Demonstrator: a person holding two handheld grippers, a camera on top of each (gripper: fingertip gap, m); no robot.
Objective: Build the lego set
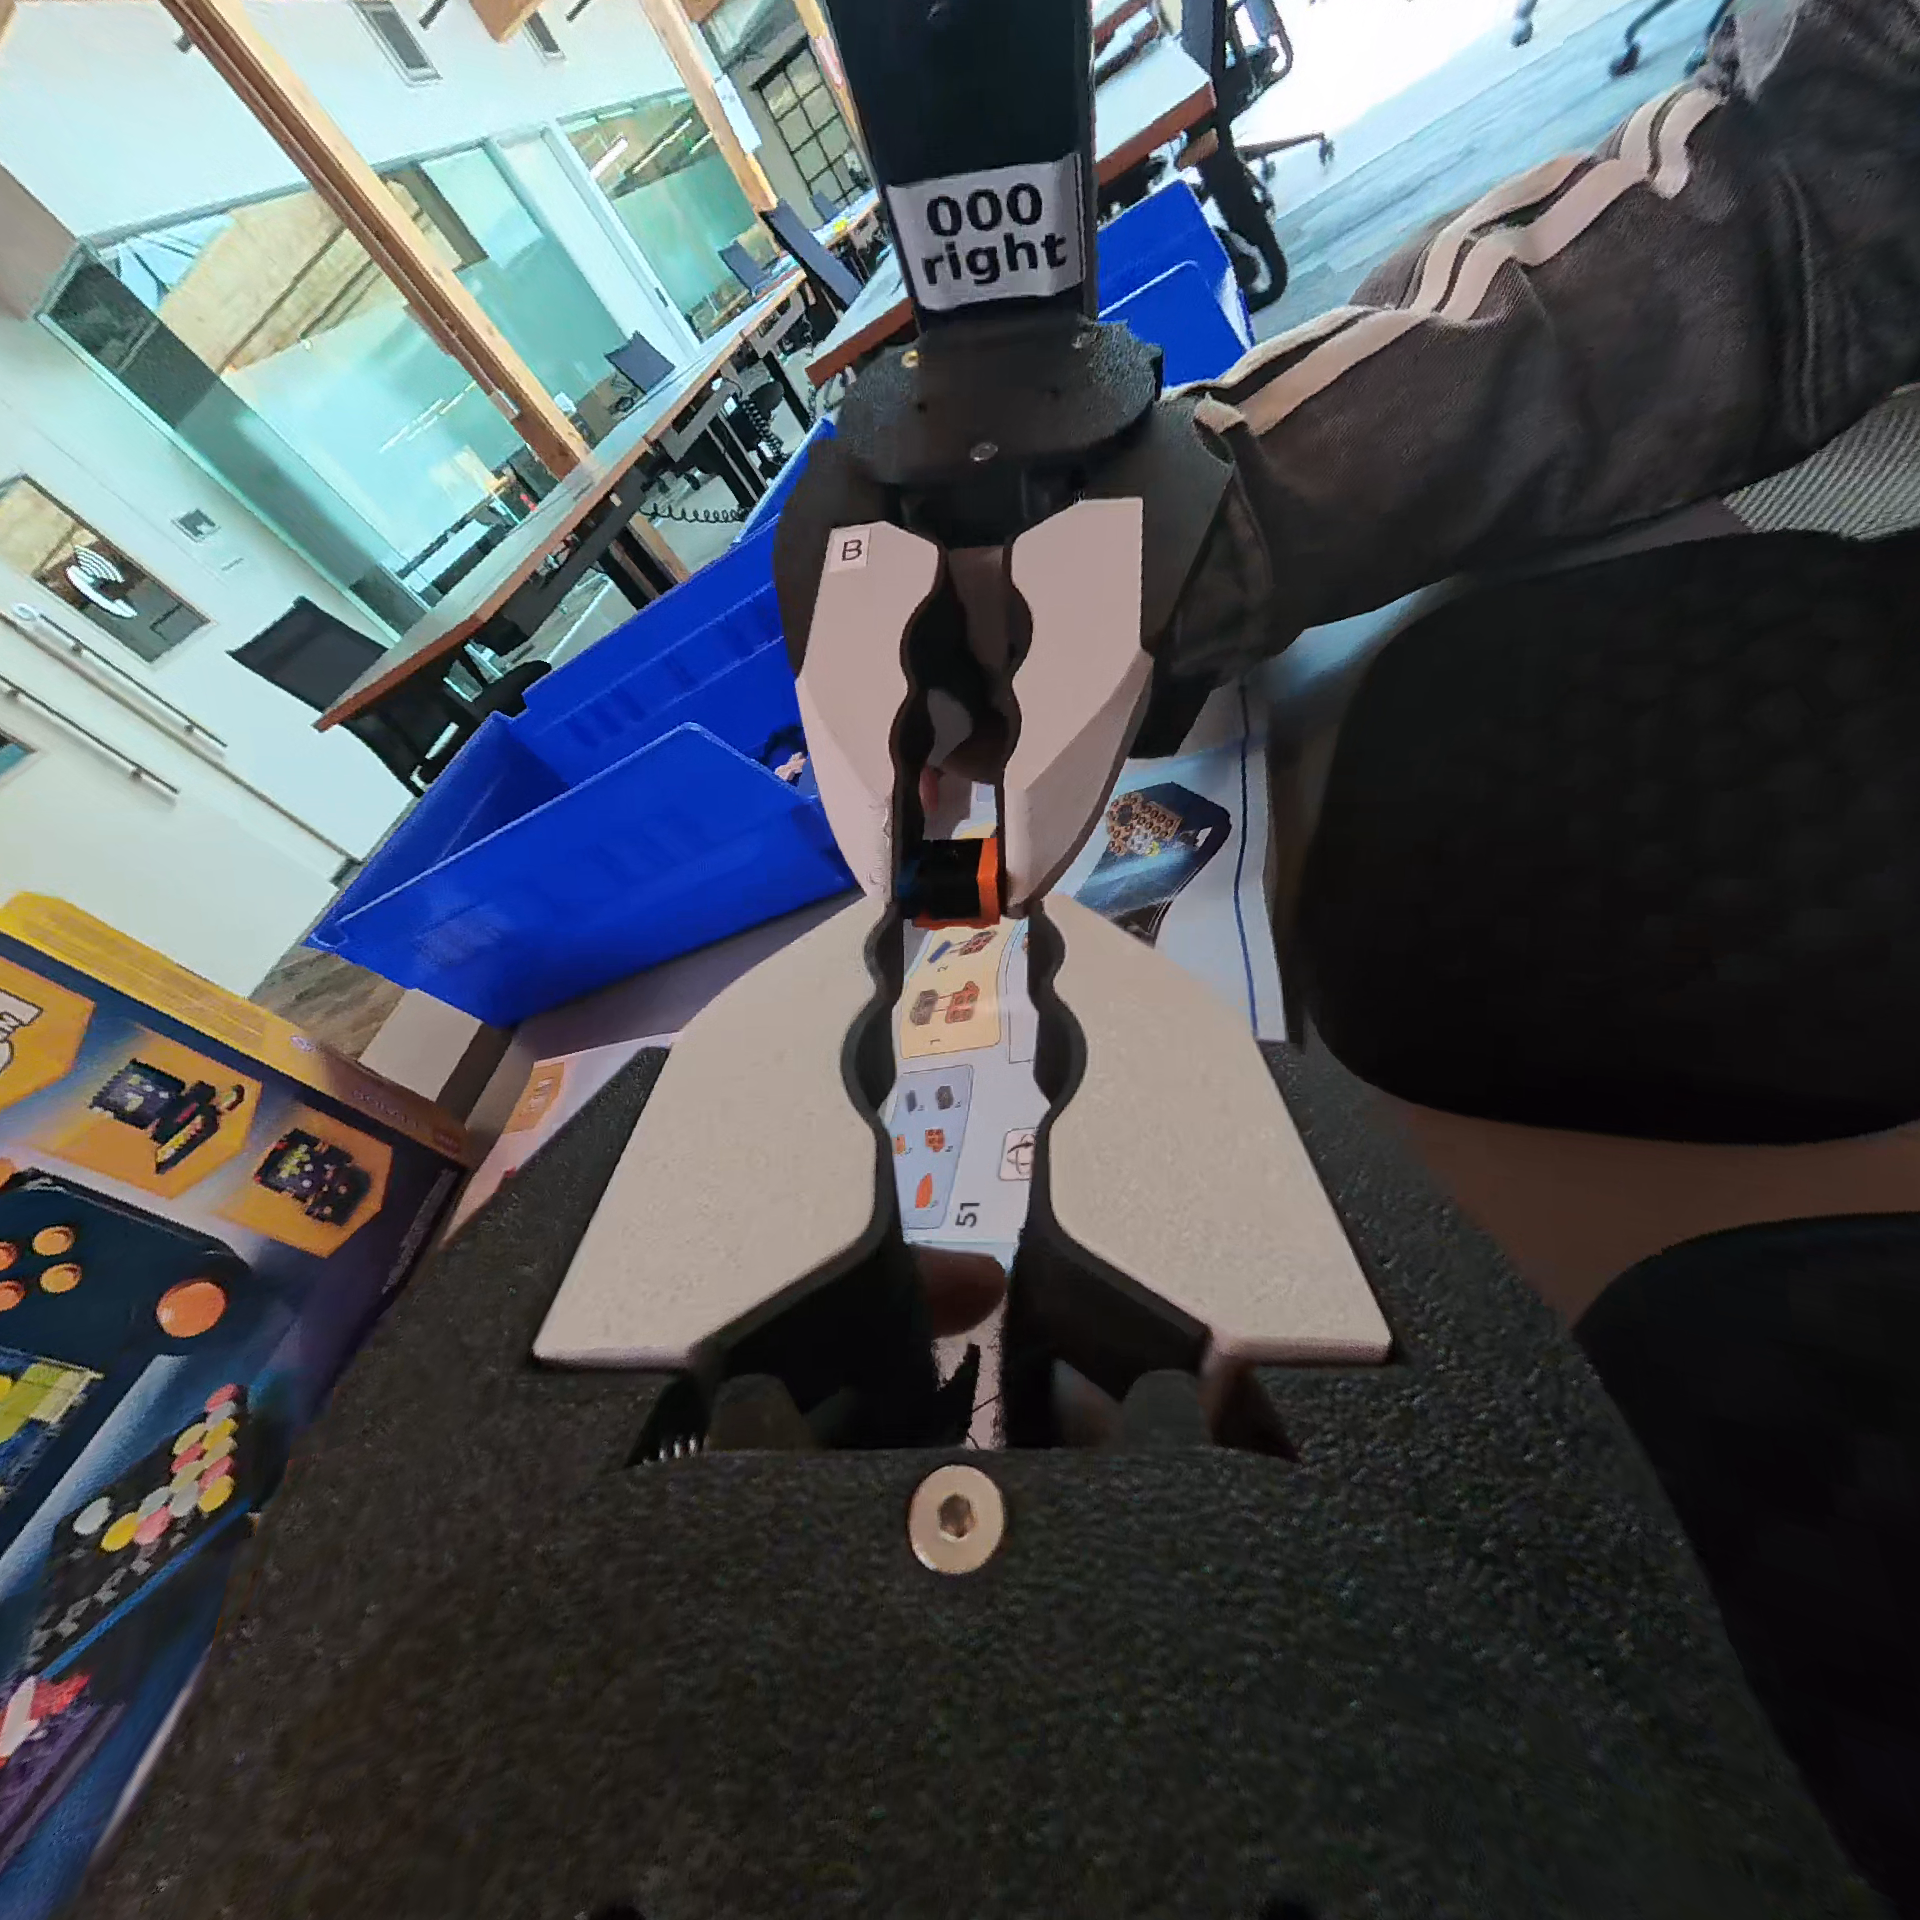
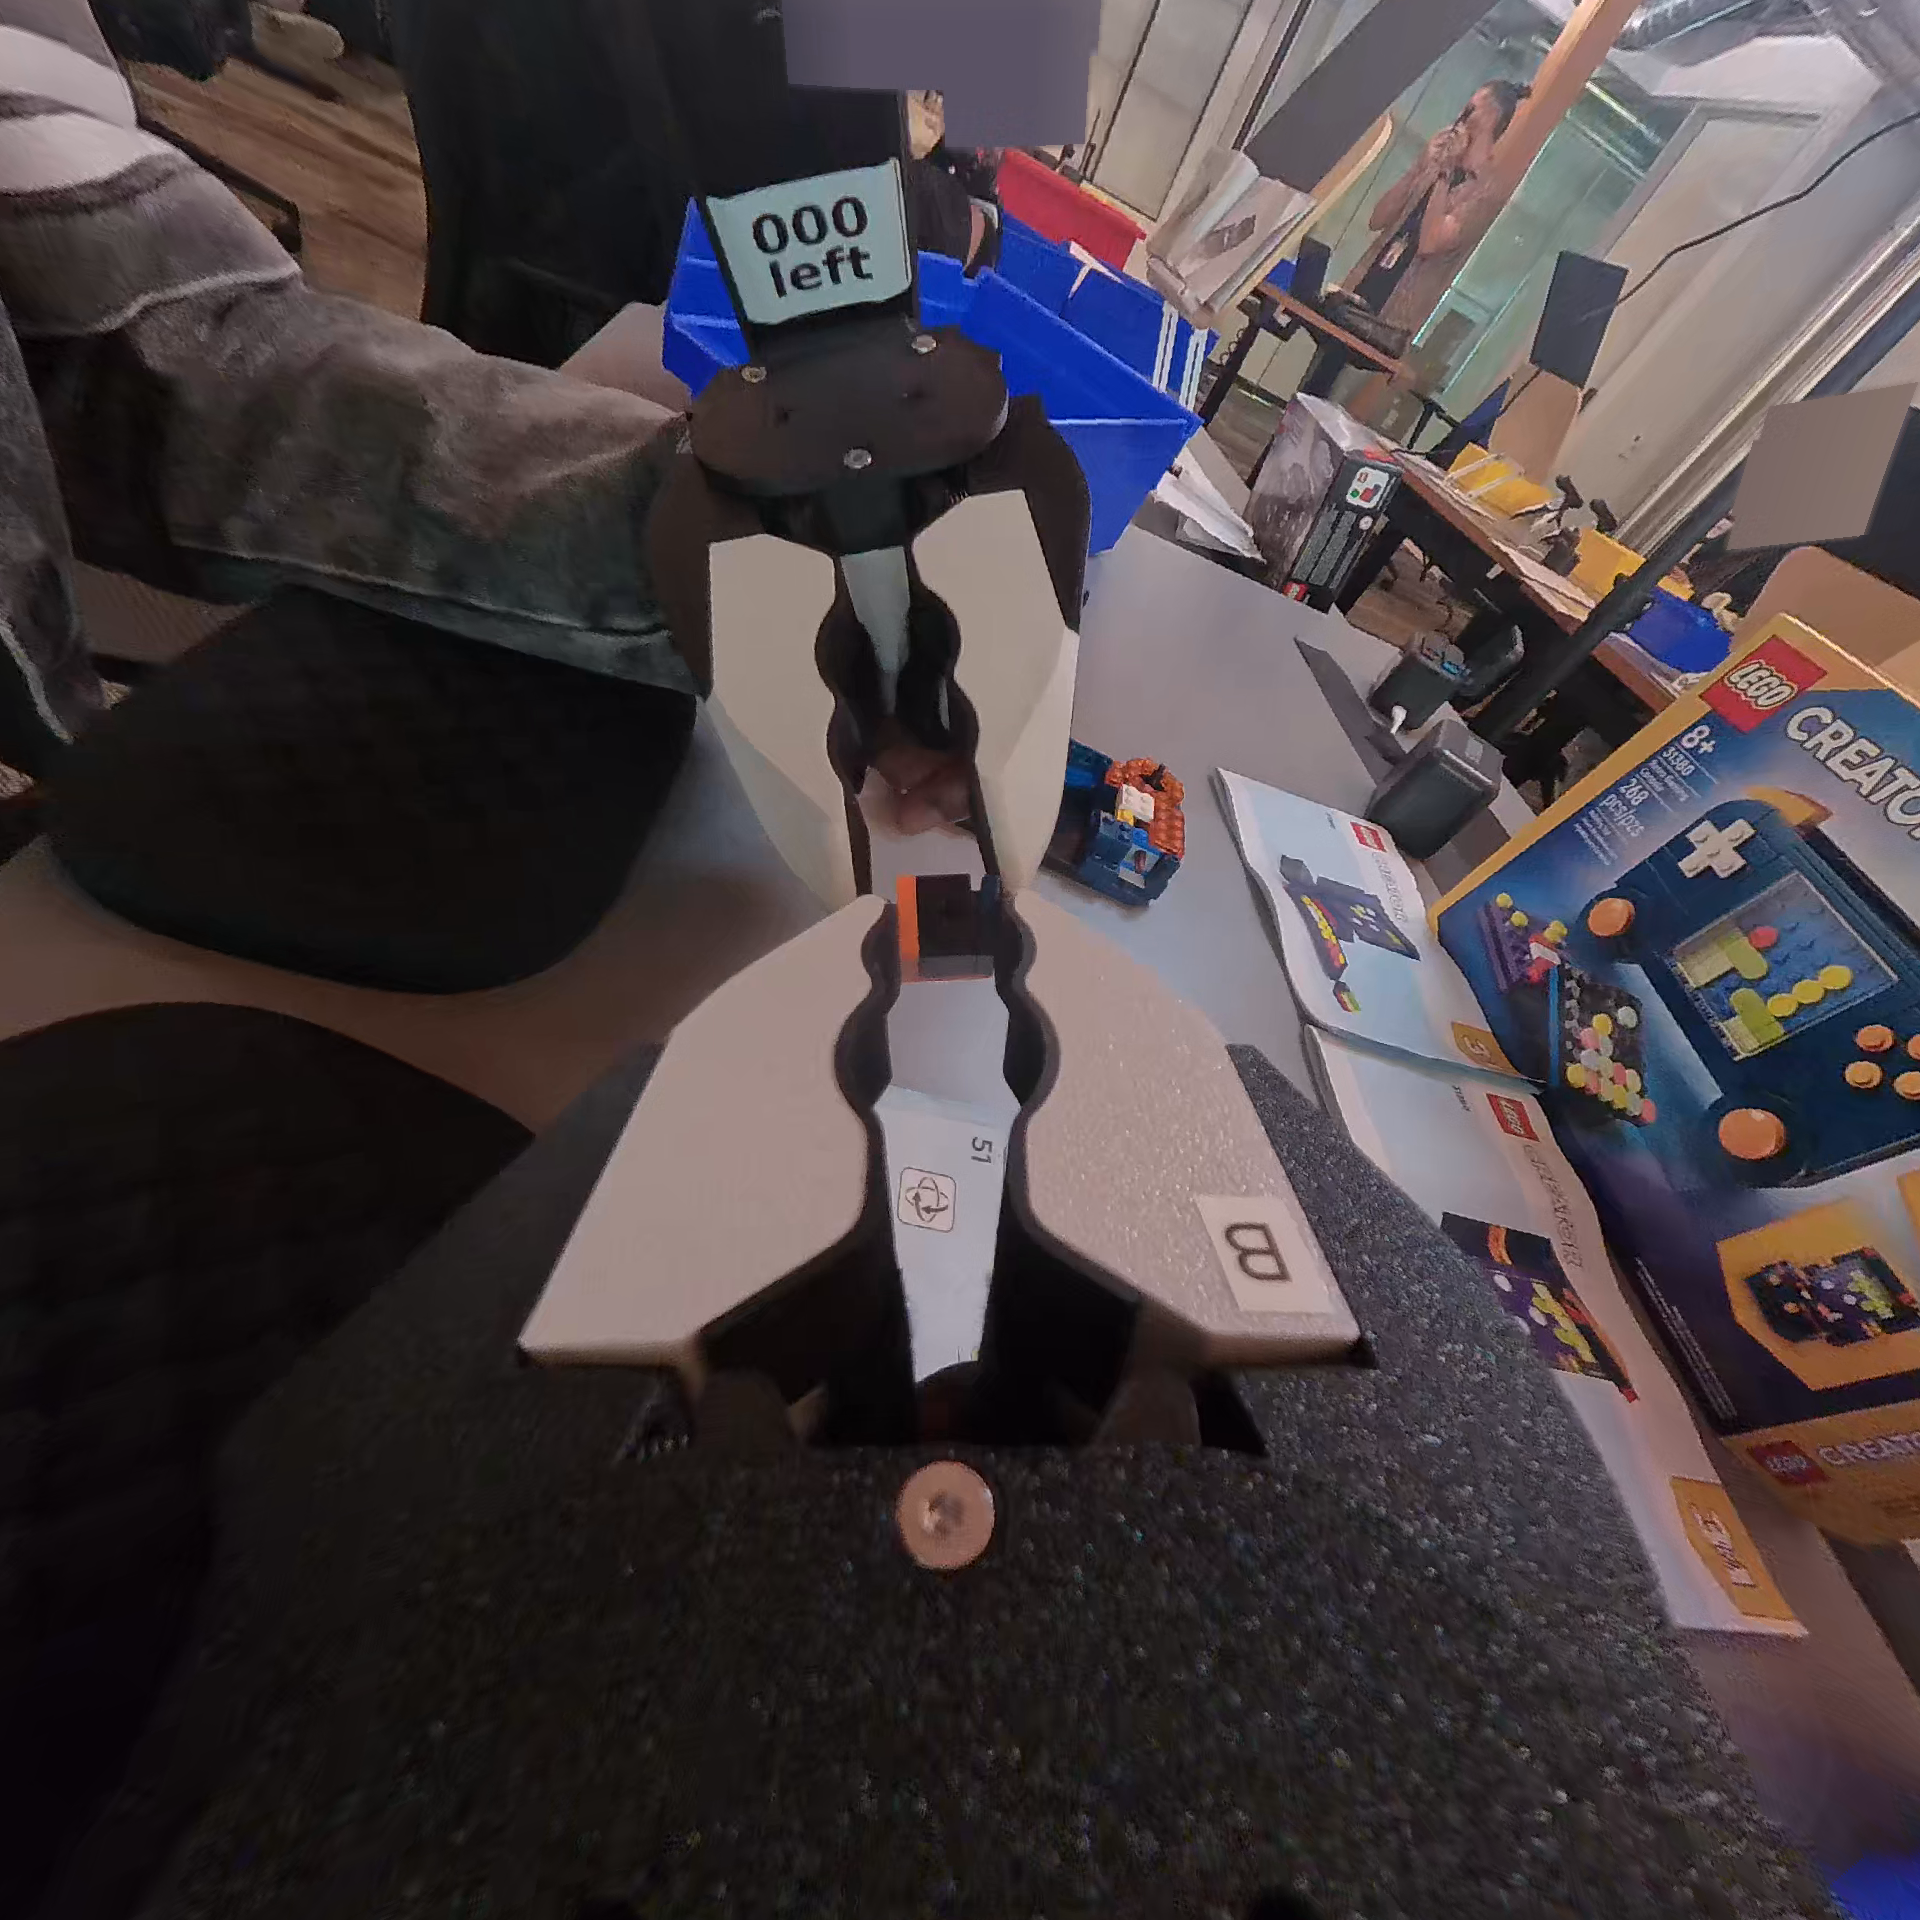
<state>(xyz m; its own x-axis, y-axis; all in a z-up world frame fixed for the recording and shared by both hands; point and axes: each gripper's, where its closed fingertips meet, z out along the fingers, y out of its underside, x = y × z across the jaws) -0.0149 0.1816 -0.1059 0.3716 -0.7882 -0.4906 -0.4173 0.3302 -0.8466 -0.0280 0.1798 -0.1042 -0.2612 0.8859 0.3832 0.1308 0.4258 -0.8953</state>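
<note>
A small assembly of black, orange and blue bricks (image 2: 945, 930) sits between my right gripper's (image 2: 940, 920) fingertips, held above the table. The orange side is against one pad and the blue side against the other. My left gripper (image 1: 961, 920) faces it tip to tip. Its fingers stand a little wider than the assembly (image 1: 951, 883), at its near end, with a slim gap on each side. The left wrist view shows the right gripper (image 1: 951, 896) closed on the assembly from above. The right wrist view shows the left gripper (image 2: 925, 881) just beyond it.
An open instruction booklet (image 1: 951, 1039) lies under both grippers on the grey table (image 2: 1195, 675). A blue and orange brick build (image 2: 1127, 831), more booklets (image 2: 1340, 914) and a boxed brick set (image 2: 1714, 987) lie to the right. Blue bins (image 1: 582, 862) stand behind. A sleeve (image 1: 1558, 364) reaches in. Only a small space, under 4 cm, lies between the two pairs of fingers.
</note>
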